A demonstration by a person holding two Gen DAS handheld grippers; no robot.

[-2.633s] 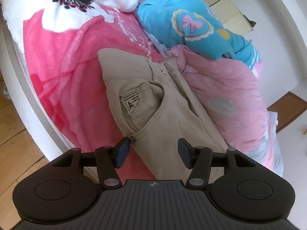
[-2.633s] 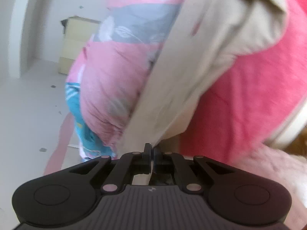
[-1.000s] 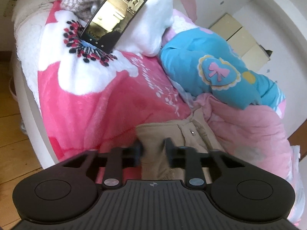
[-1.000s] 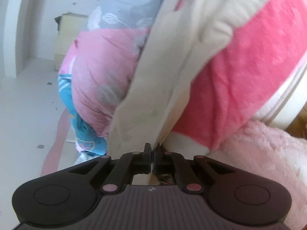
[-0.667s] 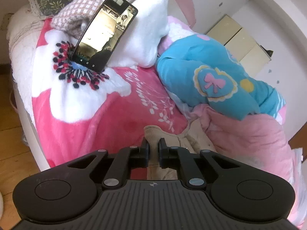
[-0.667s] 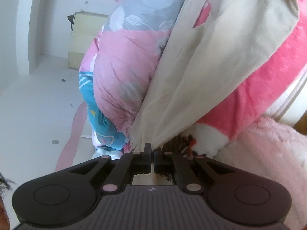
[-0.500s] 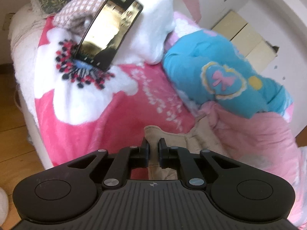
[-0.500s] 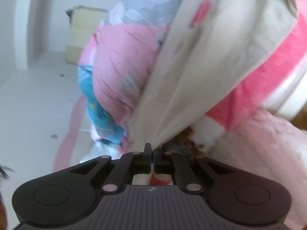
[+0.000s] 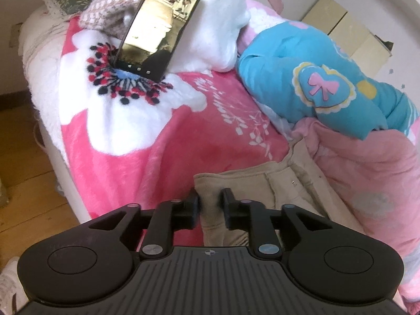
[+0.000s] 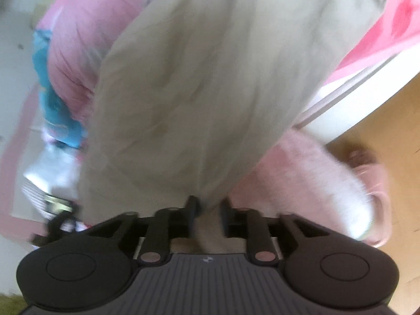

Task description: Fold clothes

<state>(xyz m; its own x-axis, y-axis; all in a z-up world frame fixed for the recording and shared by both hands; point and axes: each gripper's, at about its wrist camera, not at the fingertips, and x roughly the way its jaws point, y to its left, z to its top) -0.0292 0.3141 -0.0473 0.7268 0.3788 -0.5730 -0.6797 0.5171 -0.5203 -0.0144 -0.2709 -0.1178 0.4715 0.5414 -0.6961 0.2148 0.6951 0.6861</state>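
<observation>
Beige trousers [image 9: 252, 183] lie on the pink blanket [image 9: 162, 141], waistband end near the bed's near edge, just beside the pink quilt [image 9: 367, 173] at right. Left gripper [image 9: 211, 197]: jaws parted w/ waistband corner between, not clamped. Right gripper [image 10: 208, 204]: jaws apart too, blurred cloth hanging between them. Phone [image 9: 160, 26] propped far left on a pillow [image 9: 218, 26]

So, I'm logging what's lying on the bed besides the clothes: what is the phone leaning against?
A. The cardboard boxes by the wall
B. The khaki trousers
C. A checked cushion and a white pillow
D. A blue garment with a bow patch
C: in the left wrist view the phone stands tilted on the pink flowered blanket, its back propped on the checked cushion and the white pillow.
</observation>
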